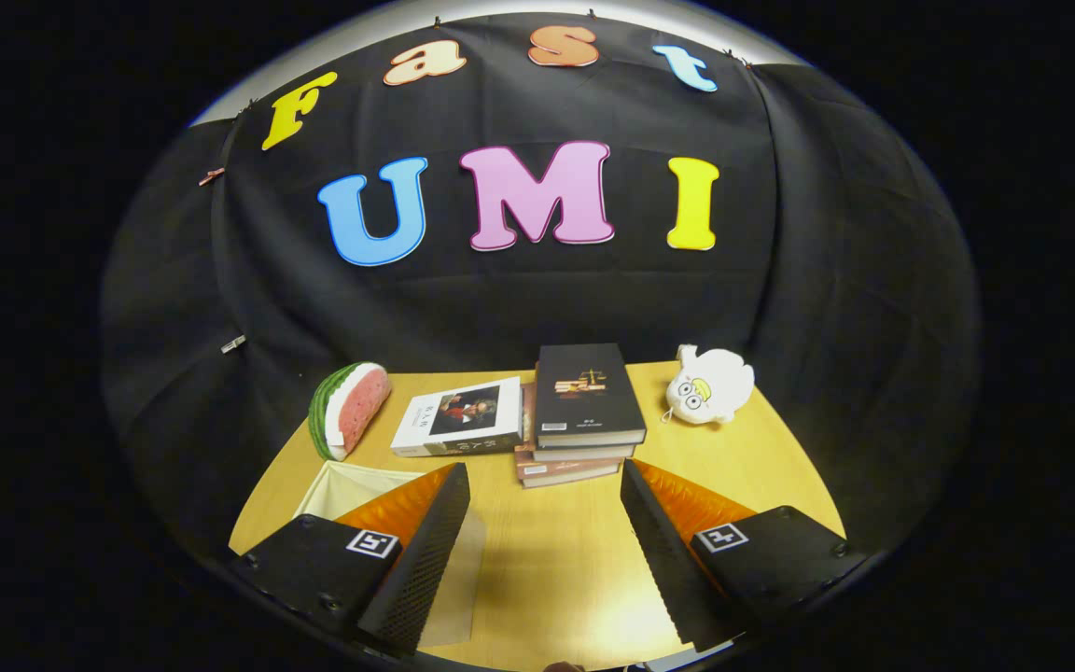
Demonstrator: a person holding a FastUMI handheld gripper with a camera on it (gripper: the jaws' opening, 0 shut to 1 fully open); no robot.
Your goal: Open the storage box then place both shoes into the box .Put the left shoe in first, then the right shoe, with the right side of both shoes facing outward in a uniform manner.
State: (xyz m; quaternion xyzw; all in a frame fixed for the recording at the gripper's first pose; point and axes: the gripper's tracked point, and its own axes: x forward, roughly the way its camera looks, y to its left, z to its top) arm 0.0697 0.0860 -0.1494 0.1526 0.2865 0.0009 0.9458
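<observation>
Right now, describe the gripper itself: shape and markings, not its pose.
The gripper has two wedge-shaped fingers with finely dotted inner faces. Each sits on a blocky mount with screw heads and a square black-and-white marker tag. No cables visible.

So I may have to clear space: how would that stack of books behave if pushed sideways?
The stack of books looks stiff and fairly heavy. Its top book sits skewed on those below, so a high push probably slides it off. It lies beyond the open fingers of the hand-held gripper, which holds nothing.
</observation>
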